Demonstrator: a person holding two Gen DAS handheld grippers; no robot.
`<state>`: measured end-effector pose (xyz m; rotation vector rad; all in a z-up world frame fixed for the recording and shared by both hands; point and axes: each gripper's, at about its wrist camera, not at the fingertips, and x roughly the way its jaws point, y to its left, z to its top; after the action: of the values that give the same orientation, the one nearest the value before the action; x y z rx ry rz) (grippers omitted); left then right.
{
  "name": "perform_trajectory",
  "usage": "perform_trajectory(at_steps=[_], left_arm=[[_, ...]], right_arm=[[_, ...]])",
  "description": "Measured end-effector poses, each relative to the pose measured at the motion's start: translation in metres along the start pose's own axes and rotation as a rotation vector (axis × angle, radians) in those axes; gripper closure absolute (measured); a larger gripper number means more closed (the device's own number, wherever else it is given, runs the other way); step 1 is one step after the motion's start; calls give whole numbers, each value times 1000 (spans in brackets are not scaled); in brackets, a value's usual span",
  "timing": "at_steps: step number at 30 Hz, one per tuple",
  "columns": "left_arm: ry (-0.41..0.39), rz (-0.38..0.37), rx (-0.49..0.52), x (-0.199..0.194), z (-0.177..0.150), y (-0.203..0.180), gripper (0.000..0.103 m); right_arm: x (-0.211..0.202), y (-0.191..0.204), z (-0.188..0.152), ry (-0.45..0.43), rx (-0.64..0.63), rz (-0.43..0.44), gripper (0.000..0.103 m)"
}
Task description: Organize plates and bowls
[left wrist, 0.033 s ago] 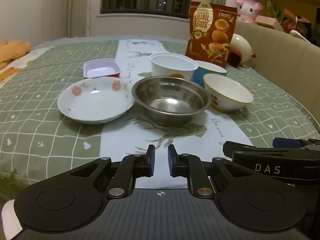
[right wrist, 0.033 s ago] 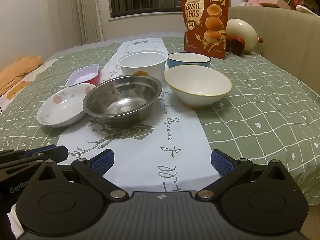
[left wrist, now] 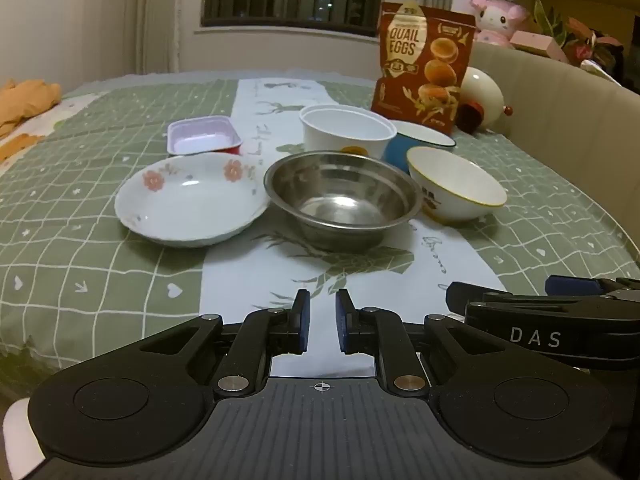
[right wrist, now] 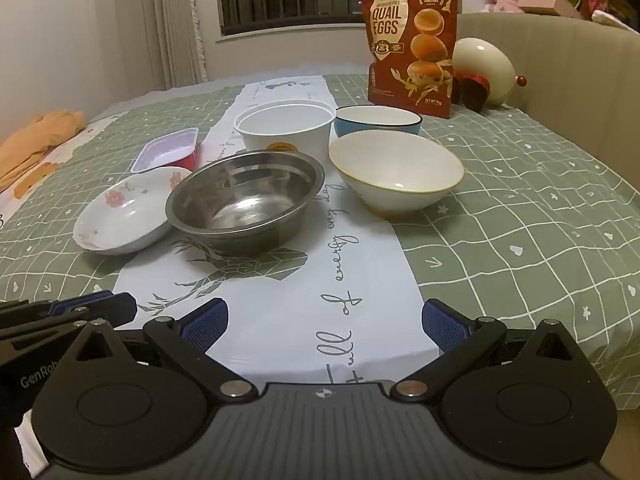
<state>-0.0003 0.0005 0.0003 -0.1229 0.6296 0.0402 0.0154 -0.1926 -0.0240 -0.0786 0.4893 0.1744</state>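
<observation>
A steel bowl (left wrist: pixel 343 198) (right wrist: pixel 245 195) sits mid-table. Left of it is a white floral plate (left wrist: pixel 192 199) (right wrist: pixel 124 211). Right of it is a white bowl with a yellow rim (left wrist: pixel 456 184) (right wrist: pixel 396 170). Behind stand a white tub (left wrist: pixel 347 130) (right wrist: pixel 286 128), a blue bowl (left wrist: pixel 420 144) (right wrist: pixel 378 120) and a small pink tray (left wrist: pixel 204 135) (right wrist: pixel 168 154). My left gripper (left wrist: pixel 322 320) is near the table's front edge, jaws almost together with a narrow gap, empty. My right gripper (right wrist: pixel 323 322) is wide open and empty, beside it.
A quail eggs bag (left wrist: pixel 424 68) (right wrist: pixel 412 40) stands at the back right with a cream egg-shaped object (right wrist: pixel 486 68) next to it. An orange cloth (left wrist: pixel 28 100) lies far left. A beige padded edge (left wrist: pixel 560 120) borders the right side.
</observation>
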Motion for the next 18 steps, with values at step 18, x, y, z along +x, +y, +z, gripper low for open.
perform_trajectory(at_steps=[18], left_arm=[[20,9,-13,-1,-4,2,87]], right_arm=[[3,0,-2,11,7,-9,0]])
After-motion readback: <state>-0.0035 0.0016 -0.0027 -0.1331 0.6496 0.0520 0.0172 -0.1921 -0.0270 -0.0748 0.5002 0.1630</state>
